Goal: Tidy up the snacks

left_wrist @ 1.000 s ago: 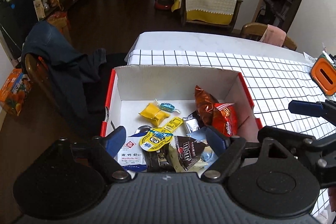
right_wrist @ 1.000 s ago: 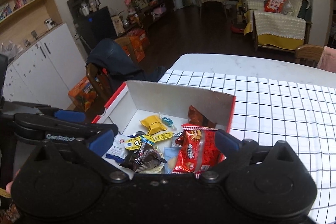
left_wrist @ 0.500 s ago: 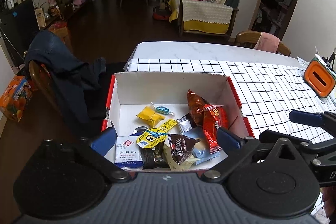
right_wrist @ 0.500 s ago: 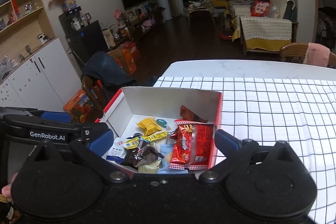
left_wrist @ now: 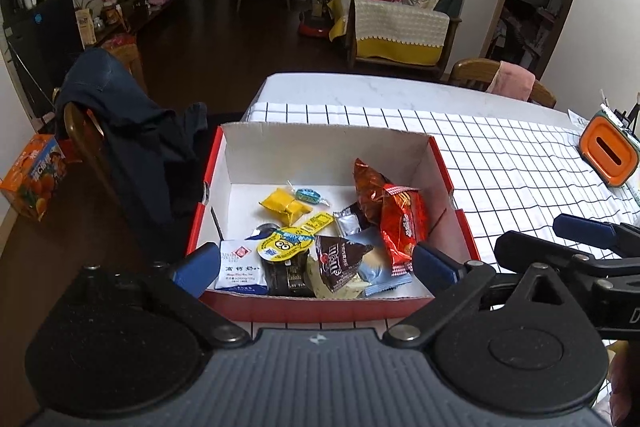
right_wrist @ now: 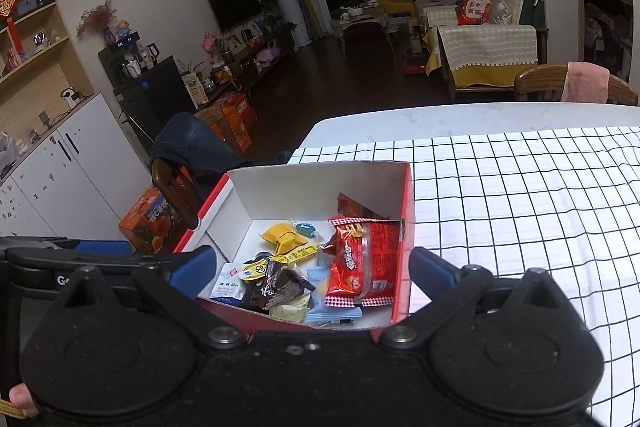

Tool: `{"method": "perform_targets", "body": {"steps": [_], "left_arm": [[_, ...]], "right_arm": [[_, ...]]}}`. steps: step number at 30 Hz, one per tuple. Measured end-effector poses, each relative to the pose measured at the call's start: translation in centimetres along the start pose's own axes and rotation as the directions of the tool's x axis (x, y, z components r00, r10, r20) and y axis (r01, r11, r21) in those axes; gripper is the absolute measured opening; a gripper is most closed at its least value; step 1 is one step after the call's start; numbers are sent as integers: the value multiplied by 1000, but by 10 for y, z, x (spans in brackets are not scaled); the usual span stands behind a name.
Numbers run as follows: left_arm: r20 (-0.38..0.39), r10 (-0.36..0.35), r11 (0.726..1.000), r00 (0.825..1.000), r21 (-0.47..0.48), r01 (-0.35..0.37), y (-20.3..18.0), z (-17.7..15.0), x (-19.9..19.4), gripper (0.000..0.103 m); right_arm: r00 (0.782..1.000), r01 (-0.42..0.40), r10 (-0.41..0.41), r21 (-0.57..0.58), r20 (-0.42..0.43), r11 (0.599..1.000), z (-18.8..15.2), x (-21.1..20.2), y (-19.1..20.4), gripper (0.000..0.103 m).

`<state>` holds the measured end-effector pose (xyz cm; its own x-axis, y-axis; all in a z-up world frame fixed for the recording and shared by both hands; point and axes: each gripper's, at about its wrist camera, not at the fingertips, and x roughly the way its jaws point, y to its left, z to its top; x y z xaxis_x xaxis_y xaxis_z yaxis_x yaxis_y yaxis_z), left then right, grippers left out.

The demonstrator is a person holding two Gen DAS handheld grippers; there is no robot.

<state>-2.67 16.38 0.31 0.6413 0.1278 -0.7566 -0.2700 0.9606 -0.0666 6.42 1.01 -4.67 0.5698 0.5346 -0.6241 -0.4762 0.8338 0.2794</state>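
Checked tablecloth [left_wrist: 520, 163] carries the snack box [left_wrist: 320, 143] at twelve o'clock of both empty claws, left gripper [left_wrist: 316, 267] just spread wide, right gripper [right_wrist: 312, 267] apart.

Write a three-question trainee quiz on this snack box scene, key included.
1. True or false: the red snack packet lies inside the box.
2. Which sits nearest the box's far wall: A) the yellow candy, B) the M&M's bag, C) the white milk packet?
3. What pattern covers the tablecloth under the box?

Key
1. True.
2. A.
3. A black grid on white.
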Motion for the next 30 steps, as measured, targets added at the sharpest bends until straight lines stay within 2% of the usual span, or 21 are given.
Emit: {"method": "perform_targets", "body": {"steps": [19,30], "left_arm": [[10,1,1000,1000,3,-1,-6,-5,-7,103],[13,6,1000,1000,8,-6,-5,-5,-12,103]], "right_arm": [[999,1,-1,-13,45,1000,-4,-9,3,103],[999,2,-1,-17,38,1000,-5,-9,6,103]]}}
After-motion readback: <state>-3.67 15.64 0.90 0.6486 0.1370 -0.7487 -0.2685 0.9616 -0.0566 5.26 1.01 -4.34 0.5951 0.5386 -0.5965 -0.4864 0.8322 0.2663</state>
